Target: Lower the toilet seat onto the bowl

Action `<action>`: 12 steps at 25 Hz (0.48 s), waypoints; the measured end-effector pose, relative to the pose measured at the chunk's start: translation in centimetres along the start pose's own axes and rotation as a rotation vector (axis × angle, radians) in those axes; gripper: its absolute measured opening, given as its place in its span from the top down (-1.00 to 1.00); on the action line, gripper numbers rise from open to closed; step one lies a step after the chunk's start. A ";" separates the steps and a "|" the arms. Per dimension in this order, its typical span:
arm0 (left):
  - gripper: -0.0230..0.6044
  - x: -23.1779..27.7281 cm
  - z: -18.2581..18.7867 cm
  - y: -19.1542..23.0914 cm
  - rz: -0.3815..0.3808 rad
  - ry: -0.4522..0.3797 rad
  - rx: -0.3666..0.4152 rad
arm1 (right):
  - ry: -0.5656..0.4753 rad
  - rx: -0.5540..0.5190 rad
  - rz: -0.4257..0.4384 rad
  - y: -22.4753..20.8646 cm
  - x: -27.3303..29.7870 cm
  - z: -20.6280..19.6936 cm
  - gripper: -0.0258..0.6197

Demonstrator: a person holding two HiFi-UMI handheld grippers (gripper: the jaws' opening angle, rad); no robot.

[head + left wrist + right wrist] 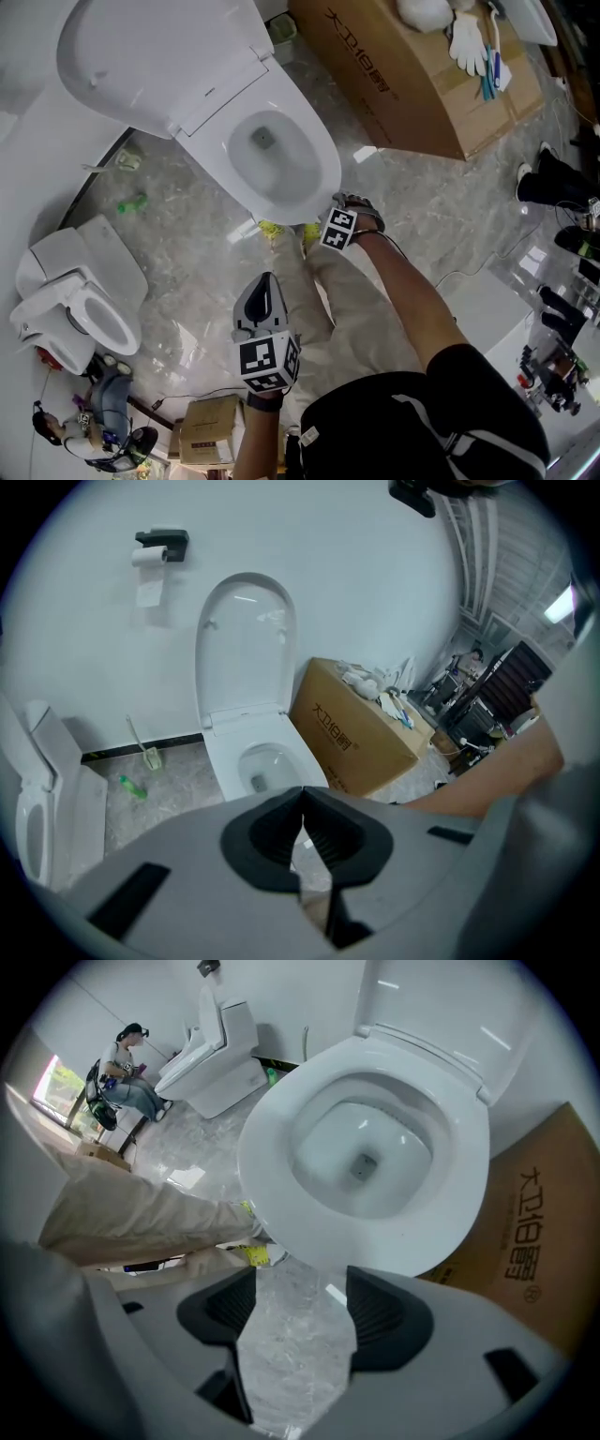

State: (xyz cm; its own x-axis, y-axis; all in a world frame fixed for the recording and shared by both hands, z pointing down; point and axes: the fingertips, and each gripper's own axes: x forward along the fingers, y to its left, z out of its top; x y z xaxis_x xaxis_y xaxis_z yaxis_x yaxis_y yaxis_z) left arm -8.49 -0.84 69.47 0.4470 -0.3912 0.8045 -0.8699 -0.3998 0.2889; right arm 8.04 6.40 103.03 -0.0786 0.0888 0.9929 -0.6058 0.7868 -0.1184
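Observation:
The white toilet stands against the wall with its lid upright. The seat ring lies flat on the bowl; the same ring fills the right gripper view under the raised lid. My right gripper points straight down just off the bowl's front edge. Its jaws stand wide apart with only floor between them. My left gripper hangs nearer to me, away from the toilet, shut with nothing in it. In the left gripper view the bowl and lid lie ahead.
A large cardboard box with gloves on top stands right of the toilet. A second toilet stands at the left, with a green bottle and a brush on the floor between. A seated person and a small carton are behind me.

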 end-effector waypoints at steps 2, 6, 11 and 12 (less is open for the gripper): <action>0.89 0.0 -0.2 -0.1 -0.003 0.001 -0.001 | 0.012 0.006 0.029 0.3 0.2 -0.1 -0.03; 0.89 -0.1 -0.5 -0.1 -0.004 0.001 -0.003 | 0.039 0.006 0.043 0.3 0.7 -0.1 -0.02; 0.89 -0.1 -0.7 0.1 -0.004 0.007 -0.007 | 0.064 0.019 0.016 -0.5 1.1 -0.1 0.14; 0.89 -0.1 -0.8 0.2 -0.003 0.009 -0.009 | 0.067 0.018 0.005 -0.8 1.1 0.0 0.22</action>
State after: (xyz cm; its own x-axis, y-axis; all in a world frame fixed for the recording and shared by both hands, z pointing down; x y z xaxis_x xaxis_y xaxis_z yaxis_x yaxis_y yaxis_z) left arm -8.86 -0.21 69.88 0.4478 -0.3829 0.8080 -0.8703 -0.3939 0.2956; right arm 8.45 5.93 104.20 -0.0293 0.1339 0.9906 -0.6199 0.7750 -0.1231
